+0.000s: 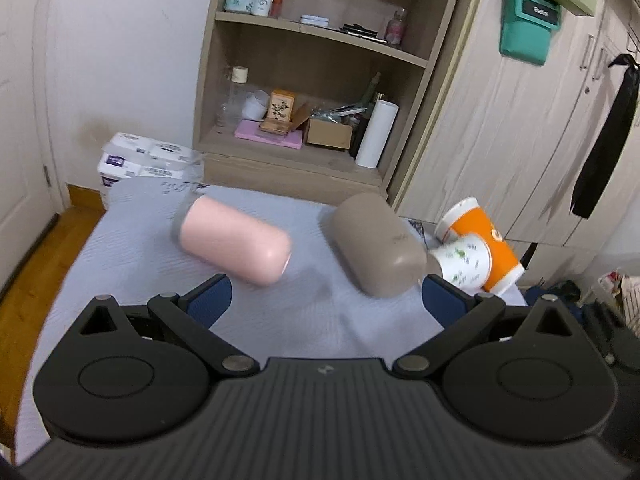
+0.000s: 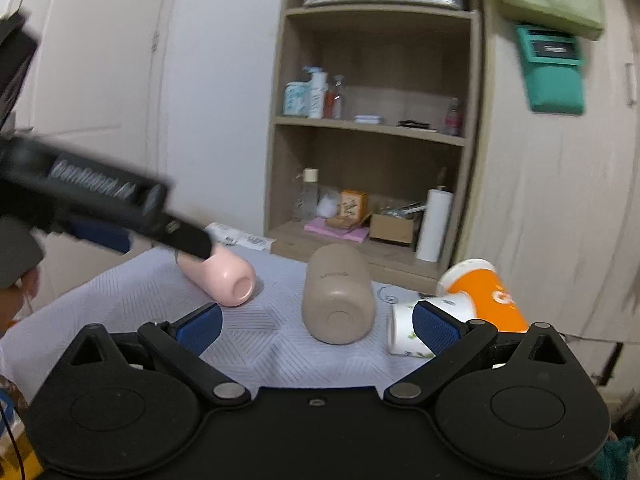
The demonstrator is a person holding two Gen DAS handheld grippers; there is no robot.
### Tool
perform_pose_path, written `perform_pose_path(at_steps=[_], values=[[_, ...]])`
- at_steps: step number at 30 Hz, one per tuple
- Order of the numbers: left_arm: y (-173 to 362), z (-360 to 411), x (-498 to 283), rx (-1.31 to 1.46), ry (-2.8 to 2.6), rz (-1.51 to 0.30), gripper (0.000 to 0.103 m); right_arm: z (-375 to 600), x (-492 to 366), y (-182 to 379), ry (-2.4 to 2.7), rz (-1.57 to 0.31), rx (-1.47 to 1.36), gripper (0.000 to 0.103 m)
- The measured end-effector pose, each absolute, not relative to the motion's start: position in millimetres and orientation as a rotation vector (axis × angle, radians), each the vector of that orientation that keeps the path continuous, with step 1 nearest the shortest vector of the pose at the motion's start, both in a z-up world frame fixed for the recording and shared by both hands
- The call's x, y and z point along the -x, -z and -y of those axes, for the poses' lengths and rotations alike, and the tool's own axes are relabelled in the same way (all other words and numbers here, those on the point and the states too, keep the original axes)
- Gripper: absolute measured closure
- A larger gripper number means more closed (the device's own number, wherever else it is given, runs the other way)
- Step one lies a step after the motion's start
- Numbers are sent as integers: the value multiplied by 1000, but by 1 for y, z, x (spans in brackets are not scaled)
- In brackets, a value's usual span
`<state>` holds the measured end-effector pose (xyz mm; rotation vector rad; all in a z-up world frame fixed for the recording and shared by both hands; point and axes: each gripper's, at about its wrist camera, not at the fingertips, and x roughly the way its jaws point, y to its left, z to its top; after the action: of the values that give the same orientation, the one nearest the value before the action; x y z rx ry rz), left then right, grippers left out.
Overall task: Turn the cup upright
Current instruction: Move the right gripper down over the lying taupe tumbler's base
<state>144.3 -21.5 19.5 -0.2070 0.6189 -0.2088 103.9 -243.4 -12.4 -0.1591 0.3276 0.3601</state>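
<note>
On the grey cloth [image 2: 132, 292], 4 cups lie on their sides: left of the tan cup [image 2: 338, 294] a pink cup [image 2: 224, 280], right of it an orange cup [image 2: 486, 292] and a smaller white cup [image 2: 404, 332]. Both the left gripper [image 1: 326, 300] and right gripper [image 2: 318, 326] hang spread wide just short of the tan cup, pinching nothing.

we see a room under soft, even indoor light, moderately bright, with no hard glare. shadows are faint: a dim smudge lies on the pale cloth [image 1: 120, 248] beneath the pink cup [image 1: 234, 240] and the beige cup [image 1: 378, 244]. both fisheye views bend the shelf unit [image 2: 376, 128] and the wardrobe [image 1: 520, 140] into curves toward the edges, and the corners fall to black. motion blur smears the left gripper [image 2: 120, 216] crossing the right wrist view and softens the orange paper cup [image 2: 488, 292]. fine text is unreadable.
</note>
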Motion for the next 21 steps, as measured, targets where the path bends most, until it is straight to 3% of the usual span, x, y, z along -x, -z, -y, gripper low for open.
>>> perform_pose_path(at_steps=[7,10,13,21], values=[[7,28,-194,316,294,-680,2,231,-142,23,-414,-372,255,1],[18,30,-209,361,327,-718,3,219,-159,35,-417,-409,389,10],[23,34,-218,394,364,-735,4,210,-172,44,-393,-410,508,12],[31,30,-235,517,383,-736,6,208,-200,49,-396,-440,491,13]])
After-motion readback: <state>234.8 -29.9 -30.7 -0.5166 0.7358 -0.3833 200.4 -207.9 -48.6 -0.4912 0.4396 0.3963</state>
